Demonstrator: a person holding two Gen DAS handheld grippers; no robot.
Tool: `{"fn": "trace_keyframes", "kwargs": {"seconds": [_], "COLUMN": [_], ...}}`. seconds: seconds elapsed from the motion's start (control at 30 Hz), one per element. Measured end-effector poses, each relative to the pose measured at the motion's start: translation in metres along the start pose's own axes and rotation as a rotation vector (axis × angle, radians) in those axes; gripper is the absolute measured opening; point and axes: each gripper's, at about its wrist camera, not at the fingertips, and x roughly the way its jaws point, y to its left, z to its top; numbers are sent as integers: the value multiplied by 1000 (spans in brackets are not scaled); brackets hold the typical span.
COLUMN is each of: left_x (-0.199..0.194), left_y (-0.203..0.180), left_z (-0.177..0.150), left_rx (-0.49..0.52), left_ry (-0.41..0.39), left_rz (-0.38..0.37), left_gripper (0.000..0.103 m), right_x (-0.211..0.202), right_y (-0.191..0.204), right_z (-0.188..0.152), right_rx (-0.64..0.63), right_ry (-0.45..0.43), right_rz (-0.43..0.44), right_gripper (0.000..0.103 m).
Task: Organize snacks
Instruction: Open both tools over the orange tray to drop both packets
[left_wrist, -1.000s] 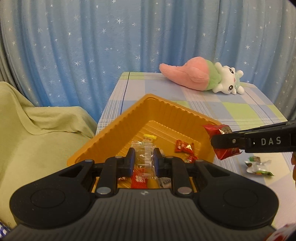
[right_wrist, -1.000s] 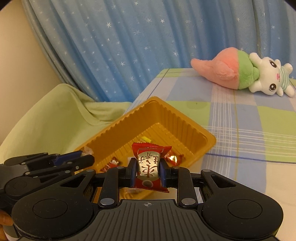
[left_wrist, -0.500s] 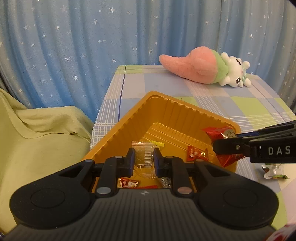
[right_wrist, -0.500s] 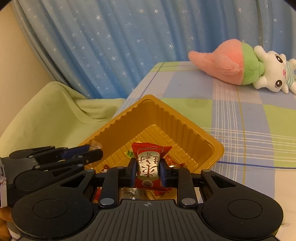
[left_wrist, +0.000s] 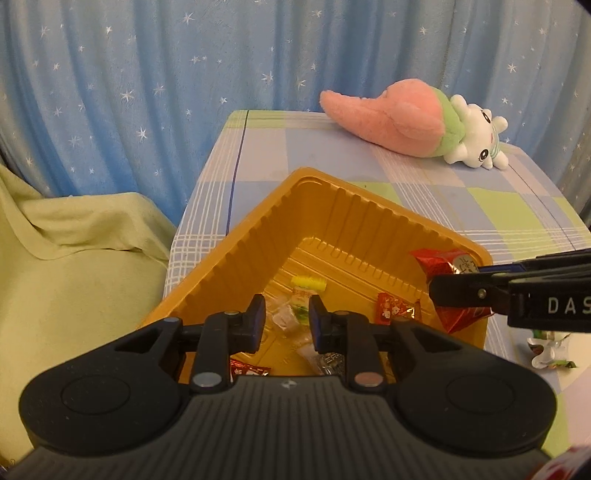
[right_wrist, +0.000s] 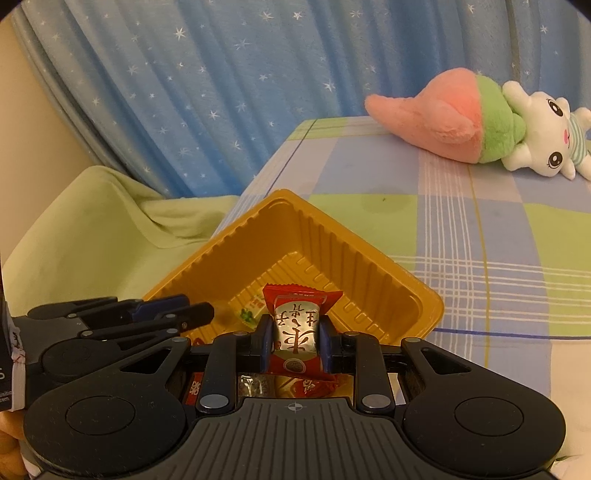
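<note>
Right hand-held gripper (right_wrist: 294, 341) pinches red snack (right_wrist: 295, 325) w/ pads.

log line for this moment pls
left claw: jaws just opening, clear candy loose between them | right claw: shut on red candy | both over orange tray

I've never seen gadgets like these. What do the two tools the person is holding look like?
Both are matte black plastic. The left hand-held gripper has a ribbed body, two round discs, silver pivot pins and blue-padded fingers. The right hand-held gripper matches; seen from the side it bears white letters "DAS".
</note>
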Motion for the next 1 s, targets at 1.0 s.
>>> {"fn": "trace_keyframes", "kwargs": {"seconds": [1.0], "left_x": [-28], "left_y": [18], "left_z": [-13], "left_rx": [-89], "left_ry": [5], "left_rz": [25], "left_gripper": [46], "right_x": [18], "right_y": [11], "right_z": [21], "right_rx": [21], "right_ry": [-66], "right_rz": [47], "right_gripper": [63]}}
